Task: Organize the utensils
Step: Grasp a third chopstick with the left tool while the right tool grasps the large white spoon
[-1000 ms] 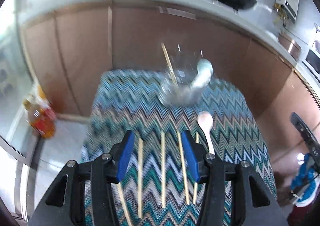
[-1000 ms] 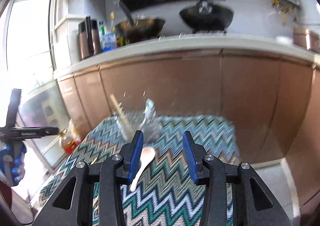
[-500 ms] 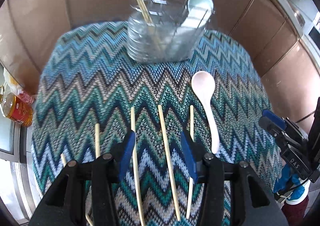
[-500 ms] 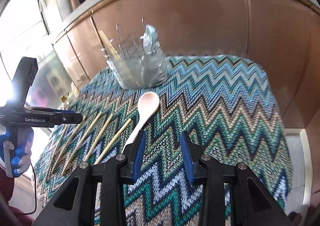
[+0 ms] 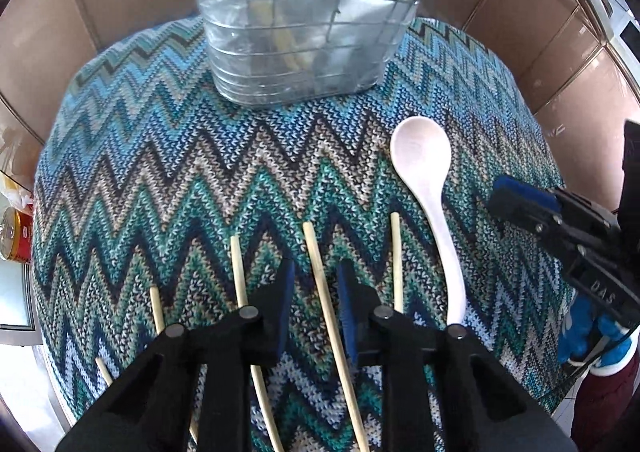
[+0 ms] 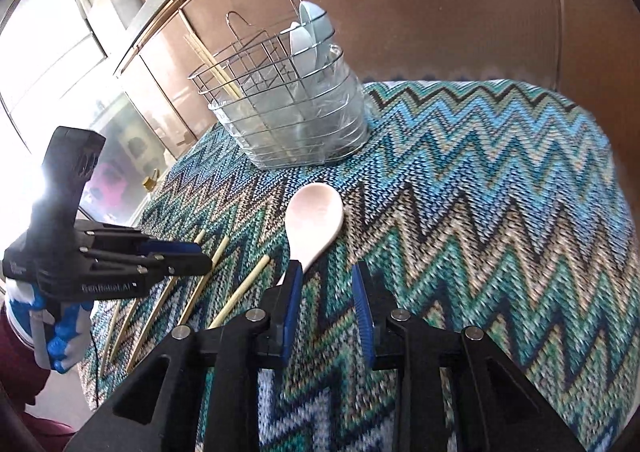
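Note:
Several wooden chopsticks lie side by side on the zigzag cloth (image 5: 180,155). My left gripper (image 5: 316,292) is low over them. One chopstick (image 5: 320,272) runs between its blue pads, which are closing with a gap on each side. A pale pink spoon (image 5: 420,155) lies to the right of the chopsticks. My right gripper (image 6: 328,284) hovers at that spoon's (image 6: 316,215) handle. The handle passes under its left finger, and only cloth lies between its closing jaws. The wire basket (image 5: 300,31) at the back holds two chopsticks and pale blue spoons.
Brown cabinet fronts (image 6: 440,11) rise just behind the small table. A red-labelled bottle (image 5: 16,228) stands on the floor at the left. Blue-gloved hands (image 6: 60,332) hold the grippers. The cloth (image 6: 500,211) drops off at the table's rounded edges.
Both grippers have sunk toward the cloth and tilted down, and their jaws have narrowed. The left one now straddles a single chopstick. The right one has reached the spoon's handle.

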{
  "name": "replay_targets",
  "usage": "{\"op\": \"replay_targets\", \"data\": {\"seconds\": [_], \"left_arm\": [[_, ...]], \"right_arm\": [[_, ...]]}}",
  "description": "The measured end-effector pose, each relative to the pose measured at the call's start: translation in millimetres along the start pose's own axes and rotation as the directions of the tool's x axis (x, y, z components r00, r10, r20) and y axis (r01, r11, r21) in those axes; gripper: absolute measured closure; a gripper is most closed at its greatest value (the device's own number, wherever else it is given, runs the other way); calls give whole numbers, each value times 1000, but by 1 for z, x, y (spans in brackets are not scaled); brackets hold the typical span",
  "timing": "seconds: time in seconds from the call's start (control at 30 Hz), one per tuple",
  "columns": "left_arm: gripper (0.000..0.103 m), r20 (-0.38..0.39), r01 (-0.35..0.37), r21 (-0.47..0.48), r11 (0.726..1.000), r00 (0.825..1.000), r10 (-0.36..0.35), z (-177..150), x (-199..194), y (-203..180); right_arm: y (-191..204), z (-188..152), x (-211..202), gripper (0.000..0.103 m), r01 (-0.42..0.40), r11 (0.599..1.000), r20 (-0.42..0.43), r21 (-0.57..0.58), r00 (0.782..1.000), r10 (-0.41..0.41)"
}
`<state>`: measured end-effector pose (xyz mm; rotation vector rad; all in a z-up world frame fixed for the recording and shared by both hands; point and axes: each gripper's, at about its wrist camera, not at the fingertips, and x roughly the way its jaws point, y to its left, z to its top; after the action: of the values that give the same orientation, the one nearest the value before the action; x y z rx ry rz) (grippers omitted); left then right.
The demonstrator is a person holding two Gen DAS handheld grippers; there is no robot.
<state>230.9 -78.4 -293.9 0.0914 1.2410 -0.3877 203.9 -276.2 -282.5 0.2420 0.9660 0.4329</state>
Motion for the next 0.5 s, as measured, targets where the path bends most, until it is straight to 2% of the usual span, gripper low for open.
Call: {"op": "replay_targets", "data": {"seconds": [0.27, 0.5], "left_arm": [[89, -65, 36, -13, 999, 997, -37, 9, 19, 2], [89, -143, 56, -20, 998, 988, -59, 23, 28, 2]], "right_arm": [[-9, 24, 32, 79, -83, 995, -68, 48, 994, 86], [-24, 43, 55, 81, -119, 989, -123, 92, 984, 130]]}}
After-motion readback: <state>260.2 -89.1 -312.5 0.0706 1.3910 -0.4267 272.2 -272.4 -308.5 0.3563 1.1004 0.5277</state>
